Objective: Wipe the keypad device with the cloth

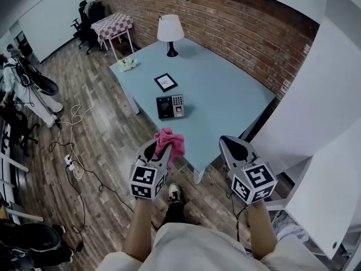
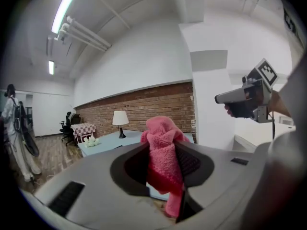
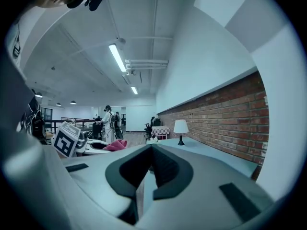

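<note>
The dark keypad device lies flat near the front of the light-blue table. My left gripper is shut on a pink cloth, held in the air just short of the table's near edge; from the left gripper view the cloth bunches up between the jaws and hangs below them. My right gripper hovers to the right at about the same height, with its jaws closed together and nothing between them. Both grippers are well short of the keypad device.
A white lamp, a small framed picture and a pale bunch of flowers stand on the table farther back. A brick wall runs behind it. Cables trail on the wooden floor at left, where a person stands.
</note>
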A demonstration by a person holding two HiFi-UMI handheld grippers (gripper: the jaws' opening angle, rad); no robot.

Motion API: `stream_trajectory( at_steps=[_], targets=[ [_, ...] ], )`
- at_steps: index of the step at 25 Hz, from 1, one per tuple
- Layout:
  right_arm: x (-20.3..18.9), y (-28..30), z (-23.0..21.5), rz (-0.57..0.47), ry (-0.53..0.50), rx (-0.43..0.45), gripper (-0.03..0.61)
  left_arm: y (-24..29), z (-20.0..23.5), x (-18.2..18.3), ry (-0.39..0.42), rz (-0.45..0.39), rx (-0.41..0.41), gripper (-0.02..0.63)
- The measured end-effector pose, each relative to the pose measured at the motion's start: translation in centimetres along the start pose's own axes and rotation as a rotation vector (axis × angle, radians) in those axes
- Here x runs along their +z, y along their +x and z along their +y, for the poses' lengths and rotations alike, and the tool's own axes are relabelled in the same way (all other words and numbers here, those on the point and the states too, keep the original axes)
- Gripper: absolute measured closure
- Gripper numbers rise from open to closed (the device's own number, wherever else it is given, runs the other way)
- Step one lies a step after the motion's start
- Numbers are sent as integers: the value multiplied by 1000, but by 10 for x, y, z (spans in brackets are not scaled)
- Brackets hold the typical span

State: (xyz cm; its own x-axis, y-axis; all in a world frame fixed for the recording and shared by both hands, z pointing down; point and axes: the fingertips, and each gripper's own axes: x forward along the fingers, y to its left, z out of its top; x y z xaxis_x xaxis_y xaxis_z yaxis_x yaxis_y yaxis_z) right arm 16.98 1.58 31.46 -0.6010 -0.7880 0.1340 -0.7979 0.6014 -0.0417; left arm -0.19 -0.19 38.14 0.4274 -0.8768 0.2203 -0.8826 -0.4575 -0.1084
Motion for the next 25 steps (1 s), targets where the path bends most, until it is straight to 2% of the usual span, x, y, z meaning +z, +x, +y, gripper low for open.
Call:
stream_trajectory(
  at_steps=[9,20,25],
  targets=[
    [15,-59,47,-35,-53,56,558,-87,-47,31,44,-56,51,456],
    [23,-96,92,-12,-133,102,560,-161,-83,61,96,-132,72,454],
    [27,-106,101,-9,-129,97,559,-181,-90,67,105,-140,75,455]
  ],
)
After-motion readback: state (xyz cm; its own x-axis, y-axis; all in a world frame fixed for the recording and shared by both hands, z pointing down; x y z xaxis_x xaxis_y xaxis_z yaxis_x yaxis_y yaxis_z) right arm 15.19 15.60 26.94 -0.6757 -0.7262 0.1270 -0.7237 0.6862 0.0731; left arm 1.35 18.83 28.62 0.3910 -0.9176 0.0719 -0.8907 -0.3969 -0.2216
